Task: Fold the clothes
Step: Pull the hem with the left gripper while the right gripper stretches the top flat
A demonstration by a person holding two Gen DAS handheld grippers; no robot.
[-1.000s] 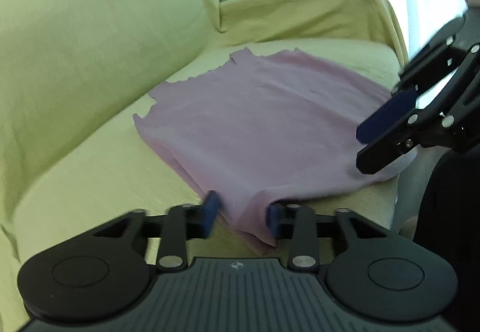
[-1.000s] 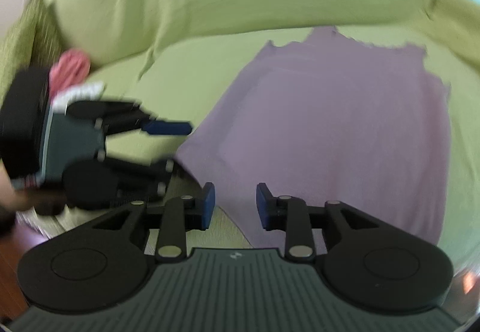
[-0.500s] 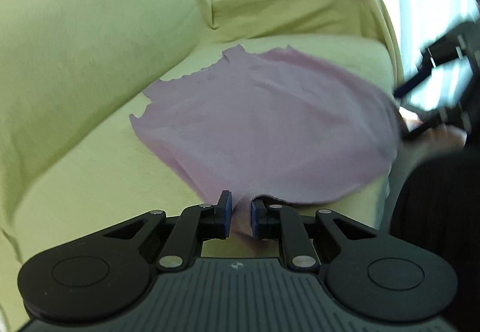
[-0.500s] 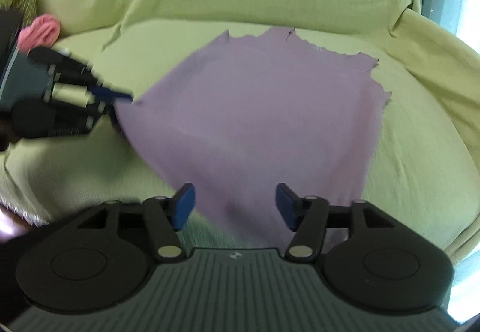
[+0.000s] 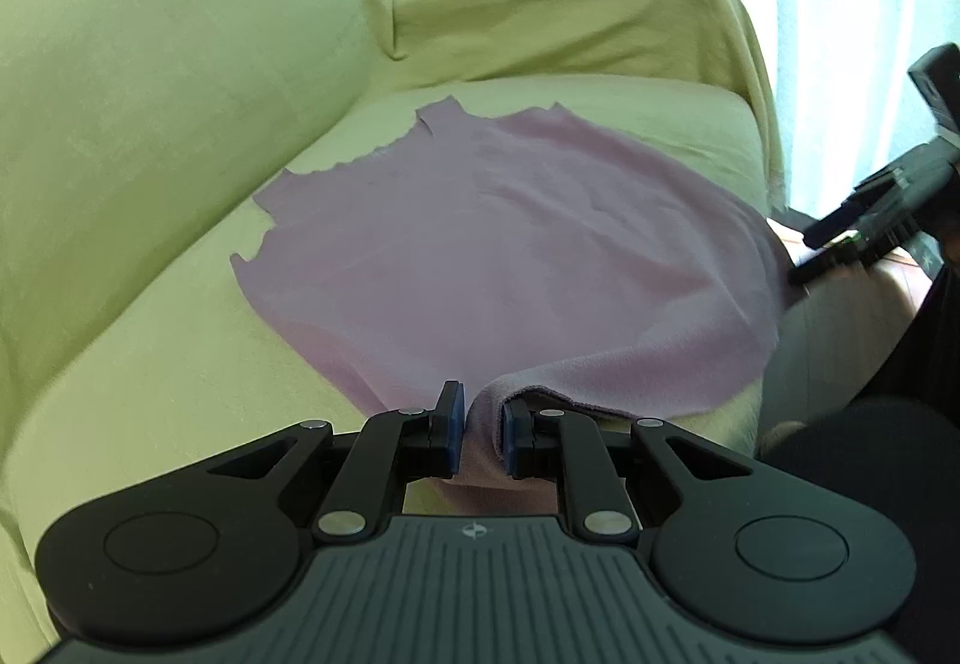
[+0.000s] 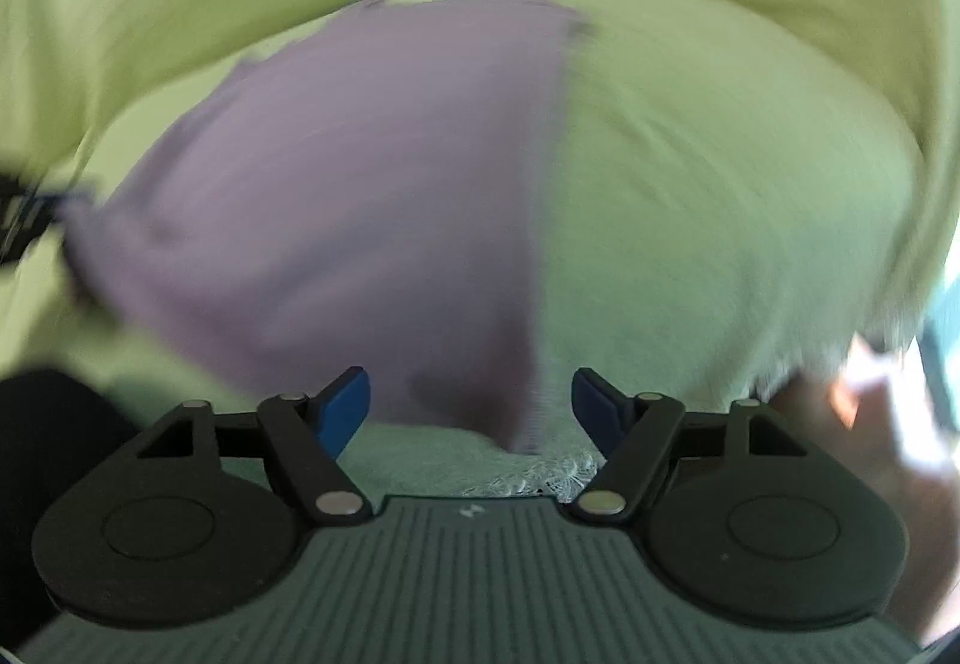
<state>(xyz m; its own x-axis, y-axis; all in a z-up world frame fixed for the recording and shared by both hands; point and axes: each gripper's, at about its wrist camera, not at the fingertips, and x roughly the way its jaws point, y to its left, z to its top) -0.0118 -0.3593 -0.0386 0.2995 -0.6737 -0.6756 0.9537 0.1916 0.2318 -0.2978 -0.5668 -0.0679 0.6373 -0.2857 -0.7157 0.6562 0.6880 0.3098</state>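
Sofa [image 5: 150,123] in yellow-green spreads ahead of both tongs, lilac garment [image 5: 492,256] lying flat on its seat. Left gripper [image 5: 483,427] has its pads pinched on the garment's near corner. Right gripper [image 6: 471,403], blurred, stands wide apart, the other near corner hanging between its fingers, untouched.

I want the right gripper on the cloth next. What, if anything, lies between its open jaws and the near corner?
Nothing visible. The right gripper is open, and the cloth corner hangs just ahead of it over the sofa edge. The view is blurred.
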